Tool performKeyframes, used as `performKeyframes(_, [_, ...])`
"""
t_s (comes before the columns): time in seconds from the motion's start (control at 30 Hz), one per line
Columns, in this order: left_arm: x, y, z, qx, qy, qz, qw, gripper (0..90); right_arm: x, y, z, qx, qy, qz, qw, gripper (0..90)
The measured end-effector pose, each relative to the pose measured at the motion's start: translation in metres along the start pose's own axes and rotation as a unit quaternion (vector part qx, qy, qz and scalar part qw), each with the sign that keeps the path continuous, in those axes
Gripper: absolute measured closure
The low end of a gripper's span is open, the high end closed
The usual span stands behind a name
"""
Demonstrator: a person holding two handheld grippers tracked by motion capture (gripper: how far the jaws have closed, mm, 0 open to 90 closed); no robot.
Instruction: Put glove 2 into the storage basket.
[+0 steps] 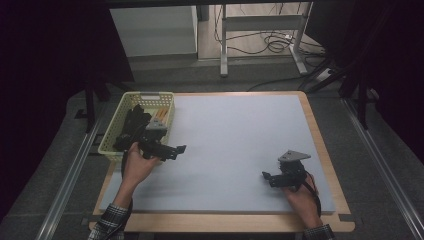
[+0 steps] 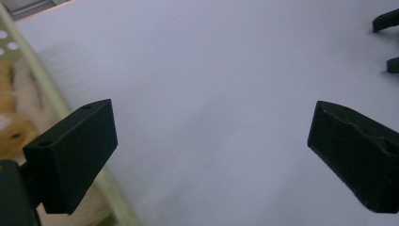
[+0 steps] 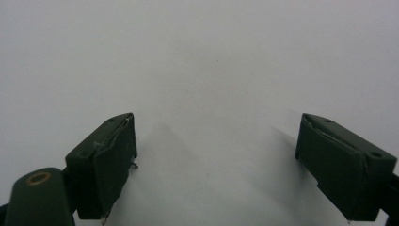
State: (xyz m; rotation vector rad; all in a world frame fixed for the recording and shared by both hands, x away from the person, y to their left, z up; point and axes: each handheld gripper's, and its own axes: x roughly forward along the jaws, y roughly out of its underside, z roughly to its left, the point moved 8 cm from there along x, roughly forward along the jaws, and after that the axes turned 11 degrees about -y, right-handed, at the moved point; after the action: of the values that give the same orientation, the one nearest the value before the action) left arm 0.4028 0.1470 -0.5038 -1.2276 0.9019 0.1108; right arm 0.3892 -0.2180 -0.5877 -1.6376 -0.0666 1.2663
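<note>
Pale yellow lattice basket (image 1: 116, 131) stands upright at the surface's far left corner, holding black parts and an orange-and-white item. Left gripper just beside it.

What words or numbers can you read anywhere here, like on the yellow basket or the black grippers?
None: no word, number or sign can be read in these pictures.
The yellow basket has no label that shows.
The orange and white things in the basket are too small to tell whether they carry print.
The left gripper and the right gripper are plain black, both open.
The grey mat is blank.
</note>
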Motion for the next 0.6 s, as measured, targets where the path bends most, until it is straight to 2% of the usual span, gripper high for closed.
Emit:
performKeyframes(0.27, [0.009,-0.008,-0.027,0.019,0.022,-0.006,0.9996,2.4,0.0,0.0,0.0,0.001,0.0,0.0,1.0,12.7])
performKeyframes(0.6, [0.02,-0.018,-0.063,0.04,0.052,-0.011,0.9978,2.3,0.0,0.0,0.0,0.001,0.0,0.0,1.0,12.7])
